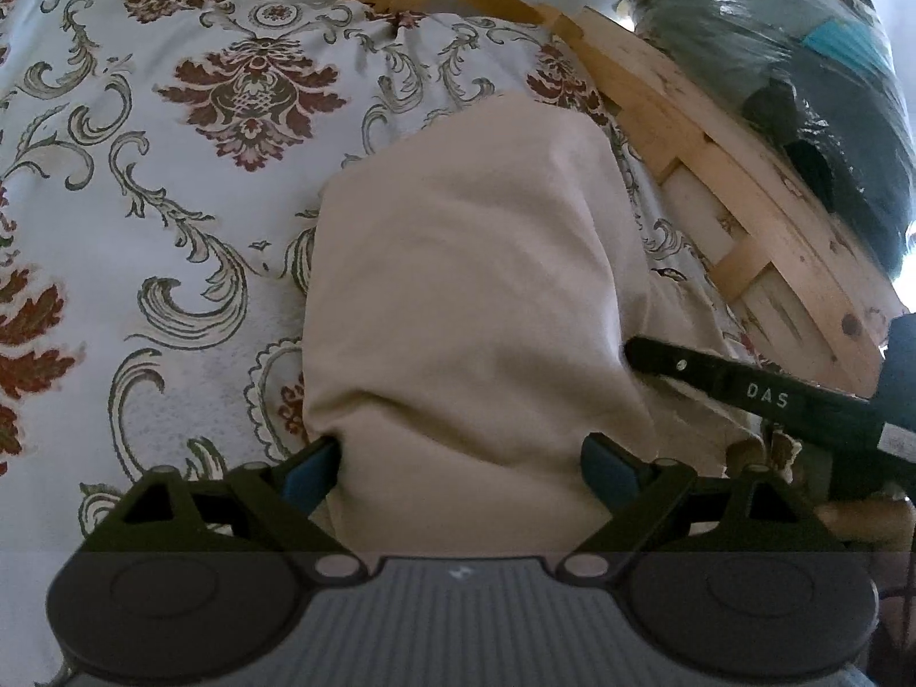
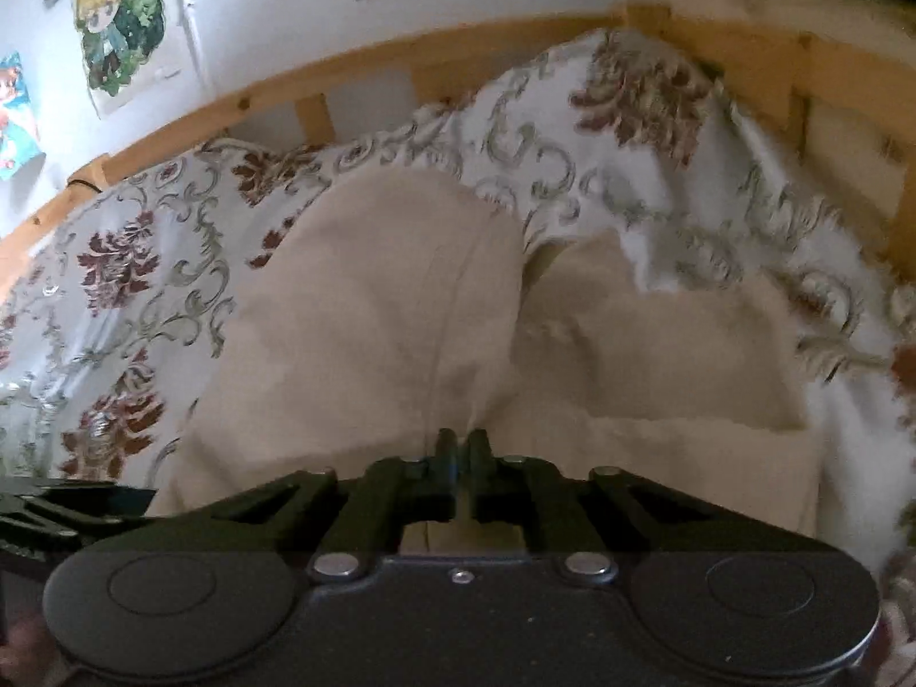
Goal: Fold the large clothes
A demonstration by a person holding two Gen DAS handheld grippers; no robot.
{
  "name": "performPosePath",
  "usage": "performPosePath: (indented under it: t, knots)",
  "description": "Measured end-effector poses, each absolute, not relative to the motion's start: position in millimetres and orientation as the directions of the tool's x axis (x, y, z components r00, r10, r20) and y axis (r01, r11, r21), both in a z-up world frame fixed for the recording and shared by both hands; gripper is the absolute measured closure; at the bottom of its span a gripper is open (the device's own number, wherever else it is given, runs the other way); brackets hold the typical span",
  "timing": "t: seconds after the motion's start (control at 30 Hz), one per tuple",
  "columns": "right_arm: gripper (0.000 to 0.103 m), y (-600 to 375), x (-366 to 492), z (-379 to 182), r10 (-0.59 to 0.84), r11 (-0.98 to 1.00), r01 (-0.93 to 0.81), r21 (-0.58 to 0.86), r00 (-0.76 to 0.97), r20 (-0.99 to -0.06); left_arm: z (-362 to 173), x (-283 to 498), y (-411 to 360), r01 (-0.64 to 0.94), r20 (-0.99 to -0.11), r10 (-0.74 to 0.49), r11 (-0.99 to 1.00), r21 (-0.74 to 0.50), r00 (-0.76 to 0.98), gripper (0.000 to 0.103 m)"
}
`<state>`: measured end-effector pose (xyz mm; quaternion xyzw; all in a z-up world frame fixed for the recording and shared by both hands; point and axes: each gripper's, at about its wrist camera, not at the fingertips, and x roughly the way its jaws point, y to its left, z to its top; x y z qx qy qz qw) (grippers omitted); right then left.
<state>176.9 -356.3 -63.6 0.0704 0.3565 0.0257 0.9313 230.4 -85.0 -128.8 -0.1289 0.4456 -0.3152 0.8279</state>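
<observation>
Bed (image 1: 143, 172): patterned cover, wooden frame behind. Beige garment (image 1: 469, 286): lying on the bed, long axis running straight away from both claws, near end at the fingertips. Left claw (image 1: 458, 469): spread wide, straddling the garment's near end, pads not clearly pressing. Right claw (image 2: 461, 452): pressed together, apparently pinching the garment's near edge.

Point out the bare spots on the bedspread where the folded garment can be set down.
Free: the patterned bedspread left of the beige garment, up to the wooden bed frame. Crowded: the strip right of the garment, pinched against the frame's side rail, with the right gripper there and a plastic-wrapped bundle beyond.
</observation>
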Motion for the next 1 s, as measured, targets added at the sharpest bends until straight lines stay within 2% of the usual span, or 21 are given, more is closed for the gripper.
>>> performPosePath:
  t: [0.23,0.33,0.4,0.43,0.5,0.6,0.67,0.73,0.77,0.83,0.9,0.97,1.0]
  knots:
    - [0.103,-331.4,165.0,-48.1,-0.113,0.984,0.015,-0.177,0.820,-0.561,-121.1,232.0,-77.4,0.411,-0.620,-0.678,0.734,-0.541,0.395,0.011]
    - [0.103,-336.3,162.7,-52.2,-0.201,0.962,0.053,-0.267,0.802,-0.563,-109.3,231.7,-62.1,0.398,-0.554,-0.717,0.697,-0.597,0.423,0.016]
    - [0.103,-345.4,165.9,-62.0,-0.327,0.923,0.128,-0.362,0.757,-0.565,-100.8,230.3,-49.9,0.388,-0.497,-0.722,0.683,-0.618,0.480,0.016]
    - [0.103,-353.5,169.2,-65.8,-0.361,0.917,0.165,-0.363,0.729,-0.581,-98.8,231.4,-47.6,0.384,-0.487,-0.714,0.689,-0.614,0.503,0.017]
    - [0.103,-376.2,171.7,-69.4,-0.313,0.950,0.224,-0.220,0.694,-0.648,-104.0,238.3,-51.8,0.370,-0.522,-0.680,0.725,-0.580,0.515,0.017]
    - [0.103,-373.8,169.8,-61.6,-0.288,0.958,0.217,-0.189,0.740,-0.608,-127.0,247.4,-63.7,0.354,-0.613,-0.642,0.766,-0.536,0.461,0.021]
    - [0.091,-375.1,167.9,-52.9,-0.208,0.977,0.190,-0.092,0.789,-0.578,-135.1,244.8,-64.4,0.365,-0.612,-0.641,0.767,-0.527,0.463,0.019]
    - [0.058,-378.1,166.3,-45.0,-0.100,0.988,0.147,0.044,0.837,-0.538,-134.7,246.3,-65.4,0.372,-0.618,-0.642,0.767,-0.523,0.454,0.018]
    - [0.050,-380.7,165.8,-41.4,-0.046,0.987,0.119,0.110,0.857,-0.512,-134.1,247.7,-65.9,0.370,-0.621,-0.642,0.767,-0.525,0.450,0.017]
    - [0.022,-382.5,170.7,-39.6,0.063,0.975,0.047,0.218,0.880,-0.472,-135.9,248.6,-66.3,0.371,-0.621,-0.643,0.766,-0.526,0.448,0.016]
    - [0.014,-380.1,186.4,-42.1,0.141,0.967,-0.013,0.255,0.858,-0.493,-137.8,248.5,-67.3,0.379,-0.622,-0.642,0.767,-0.518,0.449,0.015]
    - [0.014,-375.5,203.1,-52.5,0.161,0.970,-0.030,0.240,0.822,-0.546,-137.4,246.0,-68.1,0.390,-0.621,-0.642,0.767,-0.510,0.450,0.013]
    - [0.019,-373.8,210.1,-59.8,0.170,0.970,-0.031,0.241,0.796,-0.581,-137.7,245.4,-67.9,0.388,-0.623,-0.641,0.767,-0.510,0.448,0.012]
